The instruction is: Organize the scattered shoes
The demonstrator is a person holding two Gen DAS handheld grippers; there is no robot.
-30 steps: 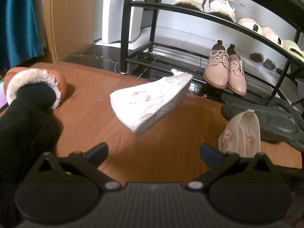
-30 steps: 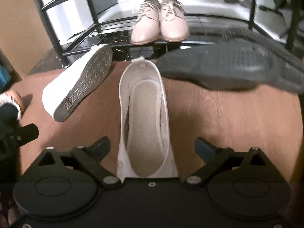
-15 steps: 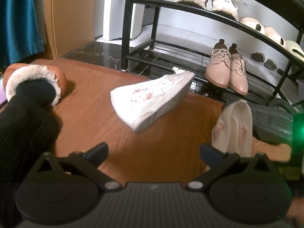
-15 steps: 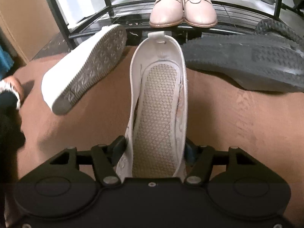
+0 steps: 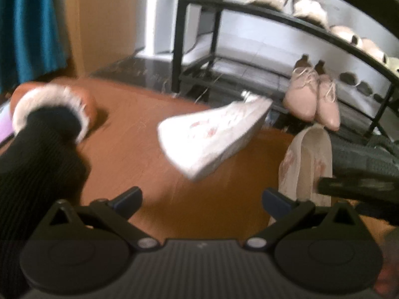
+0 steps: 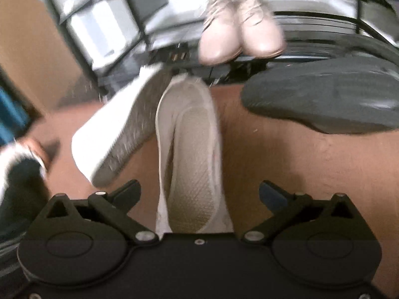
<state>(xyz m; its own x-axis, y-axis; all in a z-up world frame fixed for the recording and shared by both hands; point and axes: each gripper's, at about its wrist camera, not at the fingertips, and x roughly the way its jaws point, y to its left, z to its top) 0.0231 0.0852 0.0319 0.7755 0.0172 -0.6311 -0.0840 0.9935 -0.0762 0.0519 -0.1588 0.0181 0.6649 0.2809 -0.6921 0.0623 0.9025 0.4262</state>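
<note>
The right gripper [image 6: 199,196] is opening, its jaws wide and clear of the upright white slip-on shoe [image 6: 190,154] between them, just beside its tipped mate [image 6: 112,134] before the shoe rack [image 6: 324,25], while the left gripper [image 5: 202,199] stands wide and empty.

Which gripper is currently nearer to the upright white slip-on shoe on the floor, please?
The right. The right gripper straddles the upright white slip-on shoe, its jaws opening with the shoe between them, not pressed. The left gripper sits off to the shoe's left, over bare floor.
</note>
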